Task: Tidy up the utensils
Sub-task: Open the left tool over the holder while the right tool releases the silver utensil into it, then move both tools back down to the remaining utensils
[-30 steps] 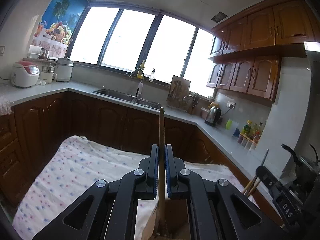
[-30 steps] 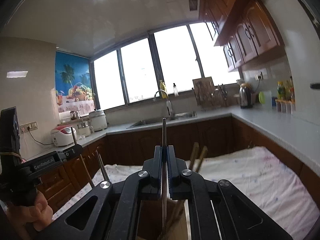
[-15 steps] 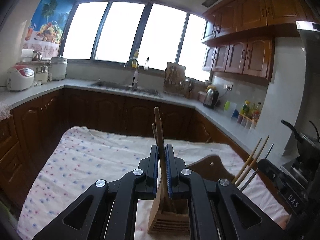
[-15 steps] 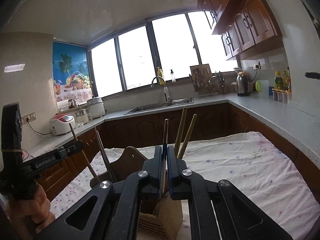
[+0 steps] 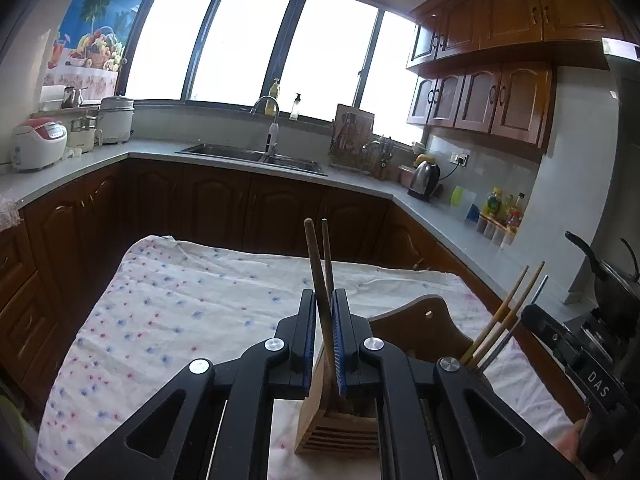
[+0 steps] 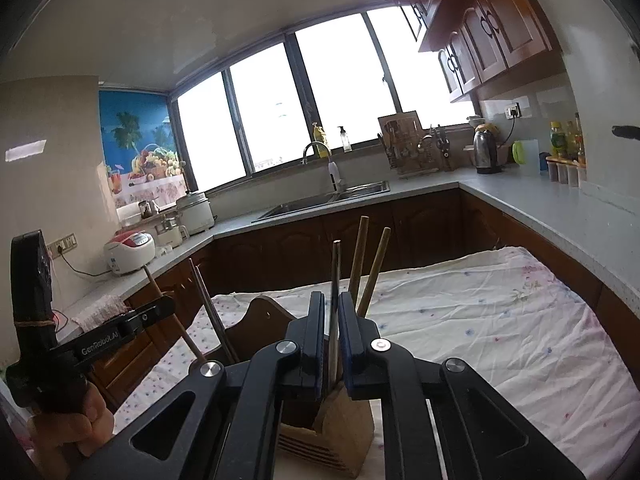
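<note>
A slatted wooden utensil holder [image 5: 340,428] stands on the flowered tablecloth [image 5: 180,312], just below both grippers. My left gripper [image 5: 324,292] has a wooden chopstick [image 5: 314,256] between its blue pads. The jaws are opening, and the stick leans left with a gap beside it, its foot in the holder. A thinner stick [image 5: 326,248] rises right behind it. My right gripper [image 6: 331,296] is opening too. A dark thin stick [image 6: 335,268] stands loose between its pads, over the holder [image 6: 344,424]. Two wooden sticks [image 6: 360,252] stand just beyond.
The other gripper [image 5: 560,344] shows at right in the left wrist view, with several sticks [image 5: 508,312] beside it. In the right wrist view a hand [image 6: 72,428] holds the left gripper [image 6: 100,336]. Dark kitchen cabinets and grey counters ring the table [image 6: 500,320].
Both views have tipped down, bringing the holder into sight under the jaws. Each pair of jaws has parted slightly, and the stick between them now leans free.
</note>
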The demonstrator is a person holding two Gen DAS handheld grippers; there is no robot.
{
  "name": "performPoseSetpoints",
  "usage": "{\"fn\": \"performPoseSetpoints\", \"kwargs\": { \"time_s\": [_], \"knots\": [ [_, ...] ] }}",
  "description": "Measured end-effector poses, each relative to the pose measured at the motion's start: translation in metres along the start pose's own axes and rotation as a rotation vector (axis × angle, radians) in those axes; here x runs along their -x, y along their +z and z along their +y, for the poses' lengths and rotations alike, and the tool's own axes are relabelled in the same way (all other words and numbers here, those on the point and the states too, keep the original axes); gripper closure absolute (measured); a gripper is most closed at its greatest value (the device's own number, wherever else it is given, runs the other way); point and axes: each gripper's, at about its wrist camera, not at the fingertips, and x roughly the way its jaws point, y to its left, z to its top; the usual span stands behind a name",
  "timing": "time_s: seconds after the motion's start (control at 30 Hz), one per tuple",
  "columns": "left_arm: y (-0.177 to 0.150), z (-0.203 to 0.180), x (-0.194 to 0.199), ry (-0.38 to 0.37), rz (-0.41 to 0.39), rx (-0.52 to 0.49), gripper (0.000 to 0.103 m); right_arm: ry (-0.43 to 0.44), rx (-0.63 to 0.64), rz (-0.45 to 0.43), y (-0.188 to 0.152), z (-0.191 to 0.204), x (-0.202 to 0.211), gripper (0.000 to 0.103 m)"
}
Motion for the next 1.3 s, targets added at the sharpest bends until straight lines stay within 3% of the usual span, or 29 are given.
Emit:
{"fn": "performPoseSetpoints", "kwargs": {
  "time_s": [0.03, 0.13, 0.23, 0.3, 0.37, 0.4, 0.43, 0.53, 0.87, 1.3],
  "knots": [
    [0.001, 0.000, 0.001, 0.001, 0.000, 0.003, 0.091, -0.001, -0.006, 0.004, 0.000, -0.001, 0.000, 0.089],
    [0.002, 0.001, 0.008, 0.018, -0.015, 0.010, 0.073, 0.007, -0.025, 0.007, 0.001, -0.002, 0.004, 0.066],
    [0.001, 0.000, 0.015, 0.024, -0.015, 0.008, 0.064, 0.006, -0.040, 0.003, 0.002, -0.004, 0.011, 0.059],
    [-0.001, -0.001, 0.021, 0.030, -0.016, 0.011, 0.049, 0.006, -0.054, 0.004, 0.003, -0.005, 0.016, 0.045],
    [-0.004, -0.001, 0.029, 0.042, -0.018, 0.022, 0.035, 0.003, -0.072, -0.005, 0.004, -0.008, 0.025, 0.018],
    [-0.005, 0.000, 0.033, 0.045, -0.020, 0.026, 0.026, 0.001, -0.084, -0.014, 0.005, -0.011, 0.032, 0.012],
    [-0.006, 0.000, 0.038, 0.051, -0.024, 0.031, 0.024, 0.003, -0.091, -0.022, 0.005, -0.012, 0.038, 0.006],
    [-0.011, 0.002, 0.055, 0.060, -0.024, 0.041, 0.020, 0.001, -0.082, -0.032, 0.004, -0.012, 0.056, 0.004],
    [-0.035, -0.003, 0.109, 0.062, 0.038, 0.035, 0.013, 0.022, -0.088, 0.052, -0.014, -0.014, 0.106, 0.003],
    [-0.063, -0.025, 0.172, 0.033, 0.155, -0.002, 0.012, -0.035, -0.127, 0.091, -0.052, -0.027, 0.171, 0.003]
  ]
}}
